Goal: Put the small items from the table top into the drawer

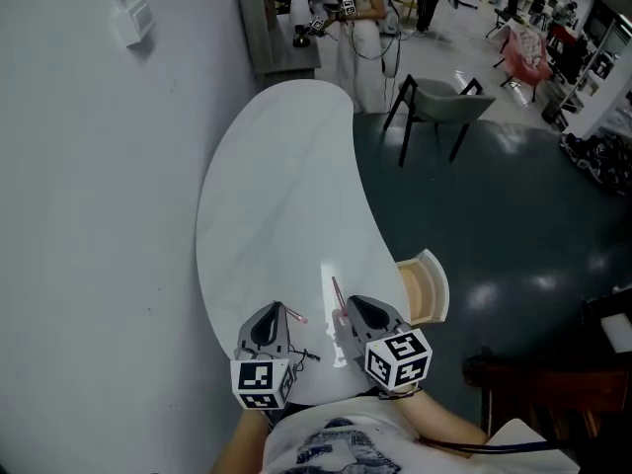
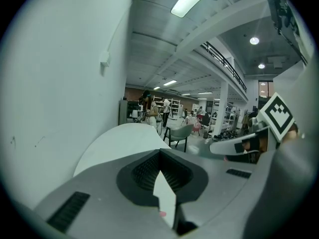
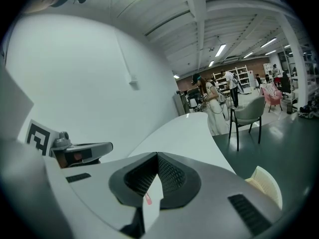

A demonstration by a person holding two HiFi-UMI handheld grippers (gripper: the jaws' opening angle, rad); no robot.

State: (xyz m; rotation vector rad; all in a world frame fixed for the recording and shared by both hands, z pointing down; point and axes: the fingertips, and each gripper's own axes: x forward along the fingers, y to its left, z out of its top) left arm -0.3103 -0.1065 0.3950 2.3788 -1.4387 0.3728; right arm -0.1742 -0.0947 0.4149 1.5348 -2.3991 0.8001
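Surface: white curved worktop [image 1: 276, 186] along a pale wall [image 1: 99, 215], almost bare.
Drawer: the drawer [image 1: 423, 286] stands open at the worktop's right edge, just beside the right tool [image 1: 354, 302].
Small items: a thin pinkish stick [image 1: 337, 294] at the right tool's tip and a pink speck [image 1: 295, 315] by the left tool [image 1: 276, 307]; both are too small to tell whether they are loose.
Tools: both have their jaws together, apparently empty.
Pose: tools side by side at the near edge, pointing forward and slightly down.
Doing it well: probably a pick comes next. Part the jaws first, straddle the stick across its width, then carry it right to the drawer.
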